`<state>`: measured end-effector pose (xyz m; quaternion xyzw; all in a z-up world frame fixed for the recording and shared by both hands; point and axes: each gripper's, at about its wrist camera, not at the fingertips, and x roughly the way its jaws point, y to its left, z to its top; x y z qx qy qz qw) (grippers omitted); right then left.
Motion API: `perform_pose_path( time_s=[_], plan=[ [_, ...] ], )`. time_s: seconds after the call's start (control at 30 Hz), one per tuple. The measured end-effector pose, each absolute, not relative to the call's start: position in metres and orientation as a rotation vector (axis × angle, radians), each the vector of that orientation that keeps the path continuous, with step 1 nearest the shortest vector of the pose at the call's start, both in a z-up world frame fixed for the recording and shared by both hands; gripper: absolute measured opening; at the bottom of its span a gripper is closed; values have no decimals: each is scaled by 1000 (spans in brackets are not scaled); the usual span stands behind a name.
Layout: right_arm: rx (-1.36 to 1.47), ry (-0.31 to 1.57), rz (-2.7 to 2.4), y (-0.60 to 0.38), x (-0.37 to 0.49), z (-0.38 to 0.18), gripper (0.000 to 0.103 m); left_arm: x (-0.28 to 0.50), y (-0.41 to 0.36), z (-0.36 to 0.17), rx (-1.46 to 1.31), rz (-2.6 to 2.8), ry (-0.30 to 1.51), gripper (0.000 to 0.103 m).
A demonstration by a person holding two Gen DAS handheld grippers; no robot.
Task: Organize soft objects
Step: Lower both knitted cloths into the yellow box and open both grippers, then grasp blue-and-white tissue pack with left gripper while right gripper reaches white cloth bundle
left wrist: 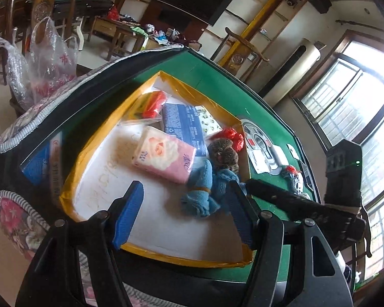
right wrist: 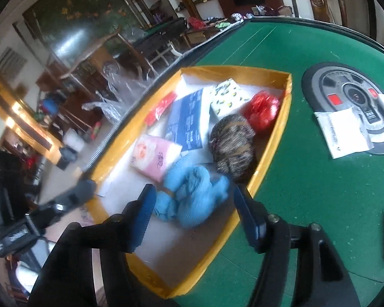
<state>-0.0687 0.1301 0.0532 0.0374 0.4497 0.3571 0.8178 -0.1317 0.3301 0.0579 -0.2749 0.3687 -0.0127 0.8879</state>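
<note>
A shallow white box with a yellow-taped rim (left wrist: 94, 128) (right wrist: 268, 153) lies on the green table. In it are a pink tissue pack (left wrist: 163, 156) (right wrist: 153, 156), a blue pack (left wrist: 184, 122) (right wrist: 189, 120), a brown knitted bundle (left wrist: 224, 153) (right wrist: 233, 143), a red shiny bundle (left wrist: 230, 135) (right wrist: 262, 110) and a rolled light-blue cloth (left wrist: 199, 197) (right wrist: 192, 197). My right gripper (right wrist: 194, 199) hovers over the blue cloth, jaws apart, pads off it. My left gripper (left wrist: 184, 199) is open above the box's near end and holds nothing.
The green felt table (right wrist: 307, 192) carries a round grey control panel (right wrist: 353, 97) with white packets (right wrist: 343, 133) on it. A small red and blue item (left wrist: 291, 170) lies by the panel. Clear plastic bags (left wrist: 51, 58) stand beyond the table's padded edge; a blue pack (left wrist: 41, 161) lies there.
</note>
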Motion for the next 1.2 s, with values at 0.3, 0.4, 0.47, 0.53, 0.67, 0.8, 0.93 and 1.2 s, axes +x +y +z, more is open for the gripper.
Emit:
perform_pose_path(
  time_s=[0.3, 0.4, 0.47, 0.53, 0.67, 0.8, 0.93, 1.2],
  plan=[
    [230, 812, 520, -9, -59, 85, 63, -137, 299, 77, -512, -125, 731, 67],
    [294, 810, 350, -78, -49, 77, 63, -134, 281, 82, -494, -167, 722, 70],
    [320, 814, 264, -116, -42, 69, 63, -132, 266, 83, -480, -199, 731, 70],
    [314, 835, 205, -138, -34, 60, 63, -129, 249, 84, -452, -224, 747, 70],
    [316, 875, 165, -164, -16, 40, 63, -126, 218, 87, -409, -262, 777, 70],
    [337, 904, 214, -161, -5, 23, 63, -124, 197, 87, -370, -265, 811, 70],
    [299, 905, 375, -136, -18, 21, 54, -119, 179, 88, -346, -275, 829, 70],
    [261, 866, 335, -151, -48, 20, 44, -88, 113, 75, -274, -360, 910, 70]
  ],
)
